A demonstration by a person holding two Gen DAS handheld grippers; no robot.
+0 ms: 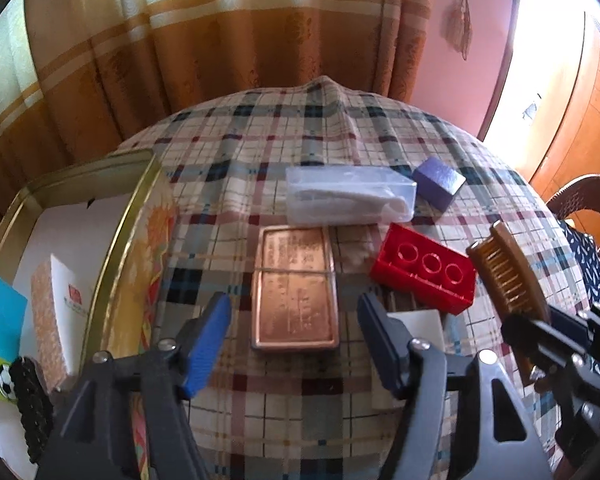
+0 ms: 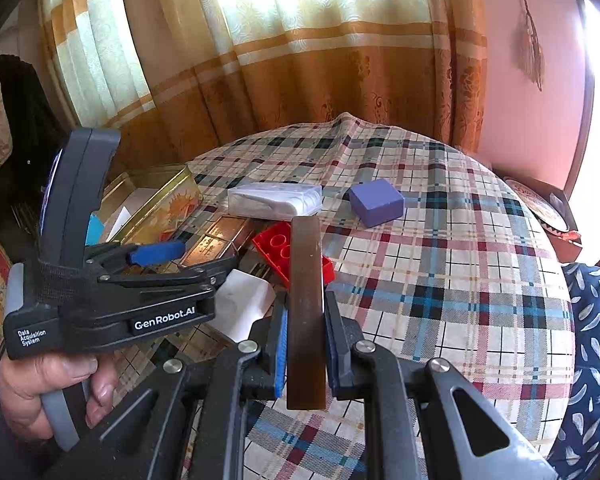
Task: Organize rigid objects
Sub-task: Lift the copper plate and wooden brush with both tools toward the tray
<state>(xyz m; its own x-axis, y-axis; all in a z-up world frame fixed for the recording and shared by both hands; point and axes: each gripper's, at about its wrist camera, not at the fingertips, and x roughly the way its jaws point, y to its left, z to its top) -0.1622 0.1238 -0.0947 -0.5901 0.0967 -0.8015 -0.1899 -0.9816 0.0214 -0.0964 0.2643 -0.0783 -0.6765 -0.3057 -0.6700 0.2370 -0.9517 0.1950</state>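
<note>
- Gripping a brown comb (image 2: 306, 312) between its pads, the right gripper (image 2: 306, 344) holds it lengthwise, its far end over the red toy brick (image 2: 276, 246).
- Standing apart with nothing between the fingers, the left gripper (image 1: 292, 320) hovers over the copper-coloured flat tin (image 1: 294, 288), which lies on the checked tablecloth (image 1: 300, 408); its jaws are part-way open.
- Just right of the left gripper lies a white block (image 1: 420, 324), touching the red brick.
- Beyond the copper tin sits a clear plastic box (image 1: 350, 200), with a purple cube (image 1: 438, 182) just beside it on the right.
- To the left stands an open gold-rimmed tin (image 1: 112, 248); inside are a white card, a blue studded brick (image 1: 0, 320), a football-print piece and a black studded piece.
- The left hand (image 2: 48, 392) grasps its gripper's grey handle.
- Behind the table hang orange-banded curtains (image 2: 300, 60).
</note>
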